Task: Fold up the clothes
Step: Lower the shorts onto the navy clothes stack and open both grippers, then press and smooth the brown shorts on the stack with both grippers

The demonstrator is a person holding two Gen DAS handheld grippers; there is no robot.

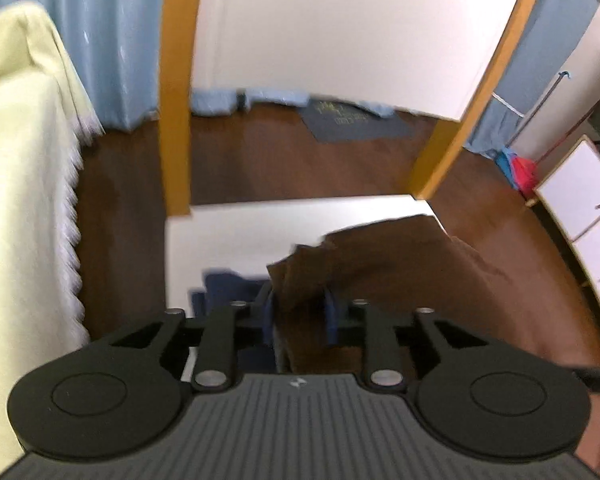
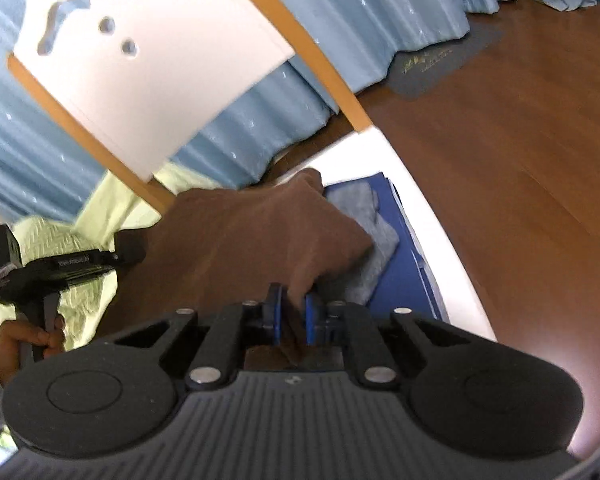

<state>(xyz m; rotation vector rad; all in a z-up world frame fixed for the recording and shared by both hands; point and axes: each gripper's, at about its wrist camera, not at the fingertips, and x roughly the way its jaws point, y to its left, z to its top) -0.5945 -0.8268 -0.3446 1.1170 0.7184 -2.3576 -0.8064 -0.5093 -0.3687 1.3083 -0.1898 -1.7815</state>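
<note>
Brown garment point(image 2: 236, 240) lifted mid-fold between both claws.
Left claw point(image 1: 298, 316) and right claw point(image 2: 293, 314) each pinch it; grey cloth point(image 2: 374, 240) lies folded ahead.

Both wrist cams close over white table point(image 1: 236, 232), facing forward along fingers. Left looks level toward chair back point(image 1: 332, 32); right tilted, rolled. Shared: brown cloth point(image 2: 236, 240), chair, curtains point(image 2: 380, 8).

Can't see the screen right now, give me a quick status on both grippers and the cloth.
Left gripper shut on brown garment. Right gripper shut on it too. Garment lifted over the white table; folded grey cloth and blue cloth lie beneath.
</note>
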